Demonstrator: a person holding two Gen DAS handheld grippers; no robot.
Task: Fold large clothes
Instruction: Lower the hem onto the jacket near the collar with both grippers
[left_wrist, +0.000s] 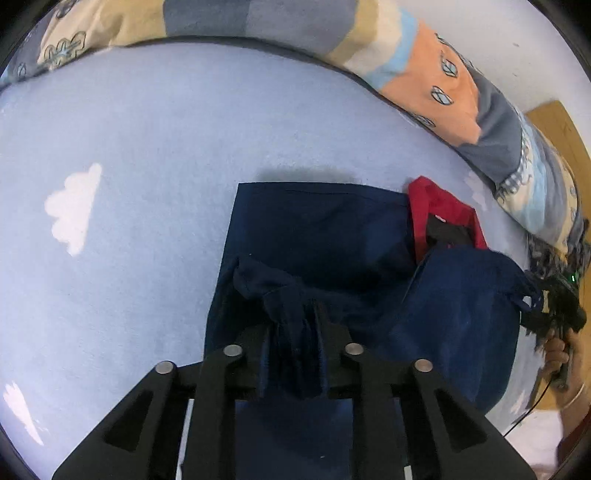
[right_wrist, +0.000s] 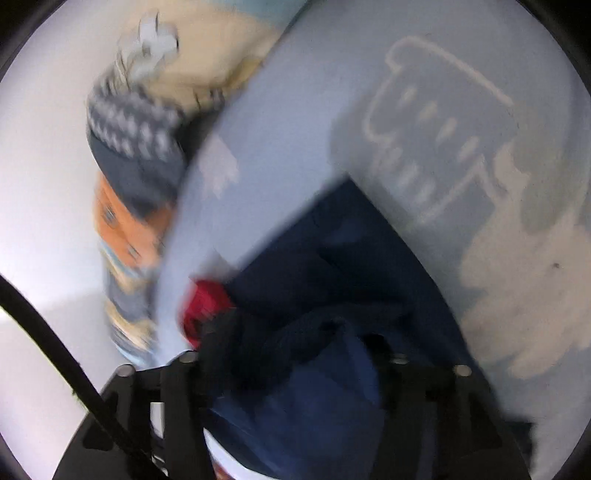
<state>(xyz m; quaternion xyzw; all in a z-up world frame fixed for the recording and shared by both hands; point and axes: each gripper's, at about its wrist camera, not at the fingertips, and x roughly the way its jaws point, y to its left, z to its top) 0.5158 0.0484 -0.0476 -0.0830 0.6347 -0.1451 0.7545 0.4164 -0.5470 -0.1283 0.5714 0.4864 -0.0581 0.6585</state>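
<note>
A navy garment (left_wrist: 317, 229) with a red collar (left_wrist: 439, 206) lies partly folded on a light blue bed sheet (left_wrist: 147, 221). My left gripper (left_wrist: 295, 317) points steeply down, shut on a pleated bunch of the navy cloth at the near edge. At the far right of this view, my right gripper (left_wrist: 550, 299) sits at the tip of a raised navy fold. The right wrist view is blurred. There my right gripper (right_wrist: 299, 332) has its fingers wide apart, with navy cloth (right_wrist: 332, 266) lying loose between them and the red collar (right_wrist: 203, 306) just to the left.
A patterned quilt (left_wrist: 424, 74) runs along the far edge of the bed, and shows as a quilt roll (right_wrist: 133, 147) in the right view. A person's hand (left_wrist: 557, 350) holds the right gripper. A wooden surface (left_wrist: 554, 125) stands beyond. A black cable (right_wrist: 55, 343) crosses the lower left.
</note>
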